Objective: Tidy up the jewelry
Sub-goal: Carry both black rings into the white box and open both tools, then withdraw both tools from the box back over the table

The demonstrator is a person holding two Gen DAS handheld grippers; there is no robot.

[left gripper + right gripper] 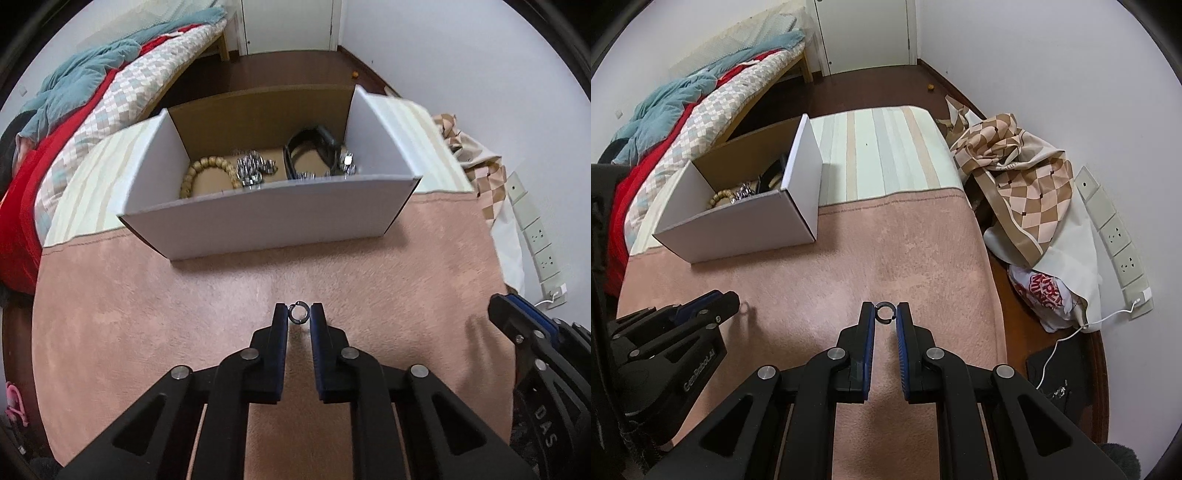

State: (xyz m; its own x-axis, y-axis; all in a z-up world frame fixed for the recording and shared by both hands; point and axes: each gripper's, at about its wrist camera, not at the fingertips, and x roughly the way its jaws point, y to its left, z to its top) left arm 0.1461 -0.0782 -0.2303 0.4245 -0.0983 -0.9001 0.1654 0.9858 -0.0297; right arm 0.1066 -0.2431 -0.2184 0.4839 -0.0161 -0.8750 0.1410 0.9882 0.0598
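Each gripper carries a small hoop: in the left wrist view a silvery ring point(298, 312) sits between the very tips of the left gripper point(299, 314), and in the right wrist view a dark open ring point(885, 312), its gap turned toward three o'clock, sits the same way in the right gripper point(885, 313). Both pairs of jaws are drawn in narrow and pinch their ring at the tip, the pads touching it on either side, and each ring is held clear above the pink blanket point(369, 266). The step in hand looks like the carry, with the pick already made. The white box point(266, 221) lies at twelve o'clock from the left gripper and at about ten o'clock from the right one, well apart from both; it already holds a bead bracelet point(207, 171), a silvery chain heap point(253, 170) and a black strap point(306, 147). The next move, I judge, calls for lifting each ring over the near wall before the jaws part, with a steady grip, since so slight a hold could let a ring slip.
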